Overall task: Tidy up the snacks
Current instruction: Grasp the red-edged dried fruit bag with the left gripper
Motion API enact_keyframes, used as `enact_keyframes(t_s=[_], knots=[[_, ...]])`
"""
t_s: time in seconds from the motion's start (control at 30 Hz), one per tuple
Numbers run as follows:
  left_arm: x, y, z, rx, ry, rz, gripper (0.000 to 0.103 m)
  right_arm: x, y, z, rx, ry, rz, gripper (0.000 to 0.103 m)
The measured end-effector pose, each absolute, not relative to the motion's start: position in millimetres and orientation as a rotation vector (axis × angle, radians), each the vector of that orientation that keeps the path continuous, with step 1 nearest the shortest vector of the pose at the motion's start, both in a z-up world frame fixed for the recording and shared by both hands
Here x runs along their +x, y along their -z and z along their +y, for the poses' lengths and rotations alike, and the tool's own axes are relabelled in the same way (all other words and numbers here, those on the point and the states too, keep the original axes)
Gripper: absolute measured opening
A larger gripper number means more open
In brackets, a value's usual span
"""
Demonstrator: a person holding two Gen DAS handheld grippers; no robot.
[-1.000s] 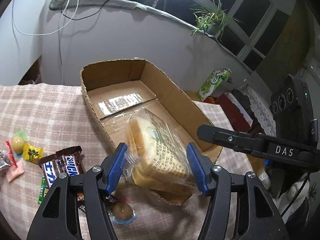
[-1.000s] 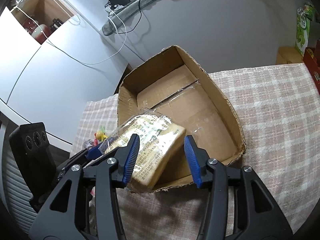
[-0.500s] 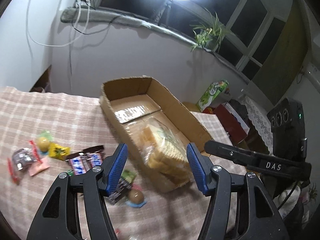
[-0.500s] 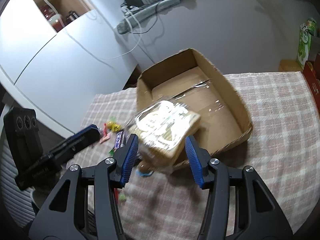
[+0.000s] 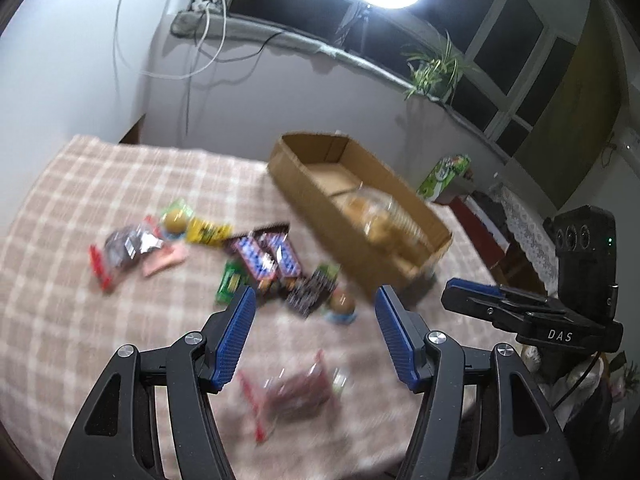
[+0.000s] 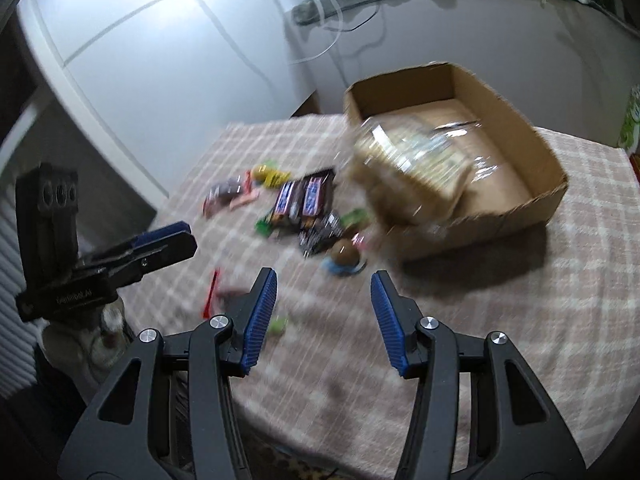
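A clear bag of sliced bread (image 6: 412, 172) lies at the near end of the open cardboard box (image 6: 540, 168), leaning over its rim; in the left wrist view the bread bag (image 5: 376, 220) shows inside the box (image 5: 320, 200). Loose snacks lie on the checked cloth left of the box: two Snickers bars (image 6: 304, 200) (image 5: 266, 254), small sweets (image 5: 176, 220), a jelly cup (image 6: 344, 258). My left gripper (image 5: 316, 332) is open and empty above the cloth. My right gripper (image 6: 324, 316) is open and empty too, short of the jelly cup.
A red-edged packet (image 5: 292, 392) lies close under the left gripper. The checked tablecloth (image 6: 520, 300) ends near the bottom of both views. Each gripper shows at the side of the other's view: right gripper (image 5: 520, 316), left gripper (image 6: 152, 252). A green carton (image 5: 444, 172) stands beyond the box.
Both grippers have drawn back from the box. The bread bag, earlier between their fingers, now lies in the box, free of them. More of the snack-strewn cloth has come into view.
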State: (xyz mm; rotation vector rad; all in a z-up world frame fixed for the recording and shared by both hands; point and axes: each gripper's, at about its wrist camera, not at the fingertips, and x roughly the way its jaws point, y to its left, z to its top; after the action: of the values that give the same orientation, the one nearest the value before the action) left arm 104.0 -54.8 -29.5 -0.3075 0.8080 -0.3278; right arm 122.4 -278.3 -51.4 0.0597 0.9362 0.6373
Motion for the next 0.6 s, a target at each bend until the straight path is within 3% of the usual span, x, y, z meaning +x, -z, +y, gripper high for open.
enact_keyframes(t_s=[0.6], knots=[[81.0, 89.5, -66.2, -0.129, 0.365, 0.938, 0.067, 82.2, 102.0, -223.1, -0.181, -0.685, 0.973, 0.051]])
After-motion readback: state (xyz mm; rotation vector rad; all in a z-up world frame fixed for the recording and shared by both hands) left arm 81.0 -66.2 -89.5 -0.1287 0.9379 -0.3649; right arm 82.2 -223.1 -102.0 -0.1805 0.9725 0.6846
